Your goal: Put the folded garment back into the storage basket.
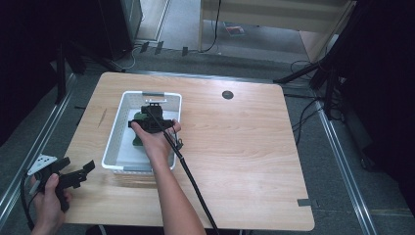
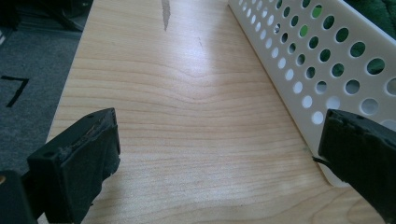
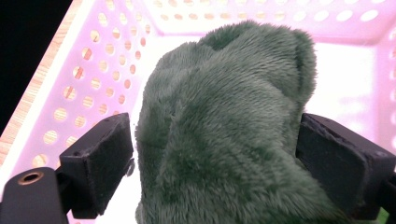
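Forearms and hands are seen entering at the near edge of the high view, nearest the camera. Wooden table [image 1: 244, 161]: light grain, rounded corners, a small dark round hole set in its far part. White basket [image 1: 113, 132]: perforated walls, placed on the left half of the table, its long side running away from the person. Green plush toy [image 3: 224, 130]: lodged inside the basket, on its floor, between the jaws of the right gripper. Right gripper [image 1: 152, 121]: held in the right hand [image 1: 155, 139] over the basket and reached down into it; in the right gripper view its jaws are seen parted on either side of the toy, a slight gap being visible at the left pad, while contact at the right pad cannot be told. Left gripper [image 1: 82, 172]: held in the left hand [image 1: 49, 196] at the near left corner of the table, just beside the basket's near end; its jaws are spread wide with bare tabletop between them and nothing held.
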The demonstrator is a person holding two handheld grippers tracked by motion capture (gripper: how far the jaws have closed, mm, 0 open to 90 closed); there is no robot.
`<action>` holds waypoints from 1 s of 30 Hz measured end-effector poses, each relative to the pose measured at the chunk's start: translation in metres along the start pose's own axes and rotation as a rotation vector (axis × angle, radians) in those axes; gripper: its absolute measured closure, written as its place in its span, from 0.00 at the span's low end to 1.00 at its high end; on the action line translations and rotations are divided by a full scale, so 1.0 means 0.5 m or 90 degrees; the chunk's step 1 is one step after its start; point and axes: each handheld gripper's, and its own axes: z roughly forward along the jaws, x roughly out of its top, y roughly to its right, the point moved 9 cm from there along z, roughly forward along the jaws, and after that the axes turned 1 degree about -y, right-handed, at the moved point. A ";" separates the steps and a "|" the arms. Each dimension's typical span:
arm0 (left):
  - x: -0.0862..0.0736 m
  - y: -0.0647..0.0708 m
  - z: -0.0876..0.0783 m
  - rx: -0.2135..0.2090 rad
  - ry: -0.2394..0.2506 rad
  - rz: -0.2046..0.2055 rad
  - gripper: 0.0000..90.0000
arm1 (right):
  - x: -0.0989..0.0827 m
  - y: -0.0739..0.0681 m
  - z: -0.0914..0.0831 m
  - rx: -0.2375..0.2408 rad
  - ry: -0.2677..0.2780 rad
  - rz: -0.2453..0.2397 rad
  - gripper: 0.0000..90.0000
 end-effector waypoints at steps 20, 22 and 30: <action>0.000 0.002 0.000 -0.002 0.002 0.005 0.00 | 0.032 0.019 -0.110 0.017 0.076 -0.054 0.13; 0.000 0.002 0.000 -0.002 0.003 0.005 0.00 | 0.032 0.031 -0.120 0.017 0.080 -0.051 0.13; 0.000 0.002 0.000 -0.001 0.004 0.009 0.00 | 0.033 0.101 -0.161 0.011 0.108 -0.034 0.13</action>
